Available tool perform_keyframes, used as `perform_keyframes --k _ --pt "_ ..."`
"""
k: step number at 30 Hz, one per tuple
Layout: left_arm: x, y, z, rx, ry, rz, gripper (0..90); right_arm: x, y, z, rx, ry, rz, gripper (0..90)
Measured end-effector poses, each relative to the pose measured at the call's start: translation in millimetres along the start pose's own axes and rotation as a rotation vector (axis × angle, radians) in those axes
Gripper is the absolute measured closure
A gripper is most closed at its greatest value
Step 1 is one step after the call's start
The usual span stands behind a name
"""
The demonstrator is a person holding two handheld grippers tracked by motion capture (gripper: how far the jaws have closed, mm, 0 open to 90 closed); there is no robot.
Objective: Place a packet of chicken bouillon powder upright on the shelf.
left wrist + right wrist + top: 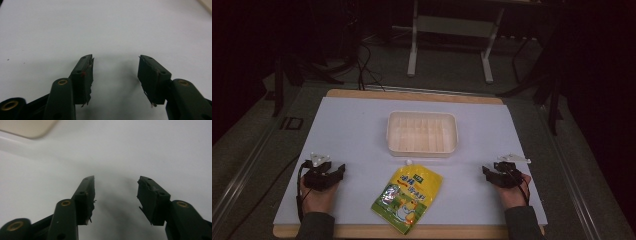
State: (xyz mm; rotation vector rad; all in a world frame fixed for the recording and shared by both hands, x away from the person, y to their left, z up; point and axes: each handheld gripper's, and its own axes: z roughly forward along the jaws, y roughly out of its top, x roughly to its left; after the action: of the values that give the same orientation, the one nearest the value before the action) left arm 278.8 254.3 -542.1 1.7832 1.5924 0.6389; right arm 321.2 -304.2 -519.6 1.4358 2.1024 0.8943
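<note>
Looking down from the high view, we see the yellow spouted pouch [408, 198] lying flat at six o'clock of the cream tray [422, 132], between both grippers. Our left gripper [115, 65] has released, empty fingers over bare surface; so does the right gripper [115, 185]. We should pinch the pouch's edges evenly.

The print on the yellow pouch [408, 198] was too small to read; the tray [27, 127], far left, was blurred and cut off.
</note>
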Motion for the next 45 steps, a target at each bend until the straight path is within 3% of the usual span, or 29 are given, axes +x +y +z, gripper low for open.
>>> perform_keyframes --k 3,5,6,8,12,13,14,15,16,21,22,23,26,34,45 --pt "-2.0 -0.5 -0.4 -0.003 -0.011 0.006 47.3 3.5 2.4 -2.8 -0.007 0.044 0.008 46.8" --pt "-5.6 -0.7 -0.8 -0.005 -0.014 0.03 46.7 5.1 2.8 -3.1 -0.007 0.06 0.009 46.2" --pt "-8.8 -0.8 -1.0 -0.013 -0.011 0.057 45.9 9.0 4.3 -3.8 -0.004 0.096 0.017 44.2" --pt "-9.9 -0.8 -0.7 -0.017 -0.014 0.063 44.4 11.4 5.6 -4.4 -0.005 0.116 0.019 42.8" --pt "-9.6 -1.2 -1.8 -0.031 -0.014 0.057 44.5 27.7 13.9 -6.5 -0.011 0.199 0.001 39.3" --pt "-9.6 -1.2 -1.8 -0.031 -0.014 0.057 44.5 27.7 13.9 -6.5 -0.011 0.199 0.001 39.3" --pt "-9.8 -1.5 -2.3 -0.036 -0.013 0.058 44.3 35.2 16.9 -6.4 -0.015 0.256 0.002 37.6" --pt "-9.8 -1.5 -2.3 -0.036 -0.013 0.058 44.3 35.2 16.9 -6.4 -0.015 0.256 0.002 37.6" --pt "-10.6 -1.8 -2.6 -0.041 -0.008 0.065 44.2 42.6 19.4 -5.5 -0.018 0.32 0.007 35.4" --pt "-12.2 -1.9 -2.5 -0.04 -0.004 0.076 44.2 59.6 24.2 -4.1 -0.014 0.373 -0.032 32.1" --pt "-12.5 -1.8 -2.2 -0.038 -0.003 0.082 44.0 67.5 26.1 -2.3 -0.005 0.421 -0.036 30.8" --pt "-12.5 -1.8 -2.2 -0.038 -0.003 0.082 44.0 67.5 26.1 -2.3 -0.005 0.421 -0.036 30.8" --pt "-13.8 -1.8 -1.4 -0.033 0.002 0.088 43.7 83.7 27.9 4.2 0.013 0.478 -0.063 29.8" --pt "-14.0 -1.4 -0.7 -0.024 0.004 0.09 43.0 110.3 27.2 15.3 0.062 0.52 -0.14 29.1" --pt "-14.1 -1.5 -0.7 -0.023 0.003 0.096 42.7 127.5 23.6 28.2 0.099 0.532 -0.176 29.0"
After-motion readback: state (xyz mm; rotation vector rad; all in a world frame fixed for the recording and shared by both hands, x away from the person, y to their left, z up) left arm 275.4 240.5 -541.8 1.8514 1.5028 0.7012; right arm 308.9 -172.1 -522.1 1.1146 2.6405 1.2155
